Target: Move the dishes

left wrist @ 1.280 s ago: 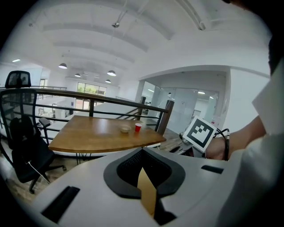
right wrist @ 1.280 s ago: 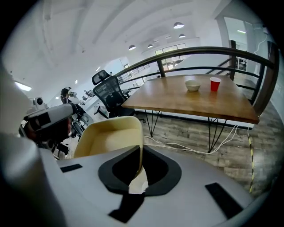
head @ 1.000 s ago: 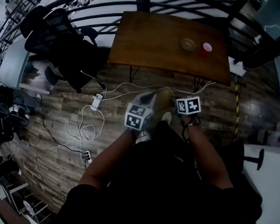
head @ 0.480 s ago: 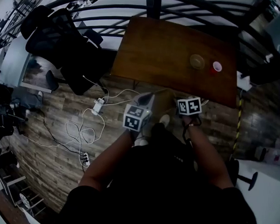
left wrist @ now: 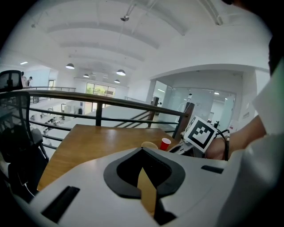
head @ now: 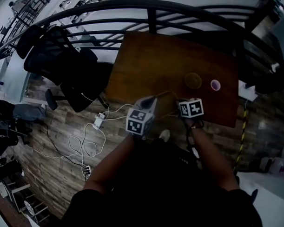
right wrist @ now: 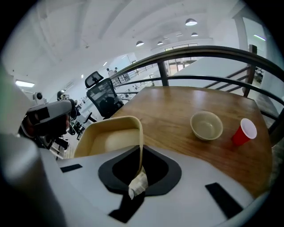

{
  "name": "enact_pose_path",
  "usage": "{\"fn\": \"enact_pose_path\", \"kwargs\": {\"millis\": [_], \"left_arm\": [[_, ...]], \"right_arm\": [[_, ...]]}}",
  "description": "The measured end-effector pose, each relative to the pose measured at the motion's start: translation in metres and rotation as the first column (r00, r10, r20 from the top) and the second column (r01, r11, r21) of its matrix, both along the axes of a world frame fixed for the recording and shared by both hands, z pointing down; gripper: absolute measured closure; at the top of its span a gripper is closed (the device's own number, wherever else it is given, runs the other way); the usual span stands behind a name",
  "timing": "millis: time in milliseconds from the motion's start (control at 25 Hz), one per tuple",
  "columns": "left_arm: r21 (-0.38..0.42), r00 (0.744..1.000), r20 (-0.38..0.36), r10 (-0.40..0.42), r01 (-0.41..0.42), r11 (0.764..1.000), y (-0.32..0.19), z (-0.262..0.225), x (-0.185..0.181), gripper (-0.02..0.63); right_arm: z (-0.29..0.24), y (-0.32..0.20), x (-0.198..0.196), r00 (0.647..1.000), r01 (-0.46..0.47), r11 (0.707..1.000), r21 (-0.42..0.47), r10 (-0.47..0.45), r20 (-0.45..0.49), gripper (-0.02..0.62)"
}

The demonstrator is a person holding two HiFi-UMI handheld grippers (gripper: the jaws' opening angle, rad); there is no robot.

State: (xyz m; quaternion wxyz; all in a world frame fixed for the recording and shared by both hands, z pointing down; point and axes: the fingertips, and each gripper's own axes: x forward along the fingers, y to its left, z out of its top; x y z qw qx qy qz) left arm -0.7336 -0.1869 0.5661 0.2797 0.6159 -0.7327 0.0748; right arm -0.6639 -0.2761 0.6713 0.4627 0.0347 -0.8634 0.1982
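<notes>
Cream dish (right wrist: 111, 139), lower left in the right gripper view at the counter's (right wrist: 177, 106) near edge, is clamped by its rim in both the left tongs (left wrist: 146, 195) and the right tongs (right wrist: 138, 175), so both should probably stay level and lower it short of the bowl (right wrist: 207, 125).

Wooden table (head: 163, 58) bears bowl (head: 193, 80); red cup (head: 215, 85)

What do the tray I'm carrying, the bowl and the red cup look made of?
The tray: likely plastic or melamine; cream, matte, thin moulded rim. The bowl: similar cream matte look; plastic or ceramic, can't tell. The red cup: probably disposable plastic; smooth, uniform red, tapered.
</notes>
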Motion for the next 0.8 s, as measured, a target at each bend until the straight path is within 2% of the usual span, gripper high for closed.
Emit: {"fn": "enact_pose_path", "kwargs": {"millis": [320,600,800], "left_arm": [[-0.018,0.999,-0.005,0.041,-0.041,0.999,-0.047,0.009,-0.019,0.611],[-0.016,0.987,-0.024,0.158,-0.159,0.987,-0.099,0.008,-0.041,0.611],[-0.010,0.970,-0.032,0.240,-0.240,0.971,-0.122,0.019,-0.085,0.611]], "right_arm": [[0.007,-0.038,-0.011,0.999,-0.049,0.999,-0.020,0.049,0.004,0.574],[0.005,-0.066,-0.029,0.991,-0.132,0.991,-0.025,0.131,-0.009,0.574],[0.023,-0.078,-0.062,0.976,-0.217,0.976,-0.028,0.216,-0.034,0.574]]}}
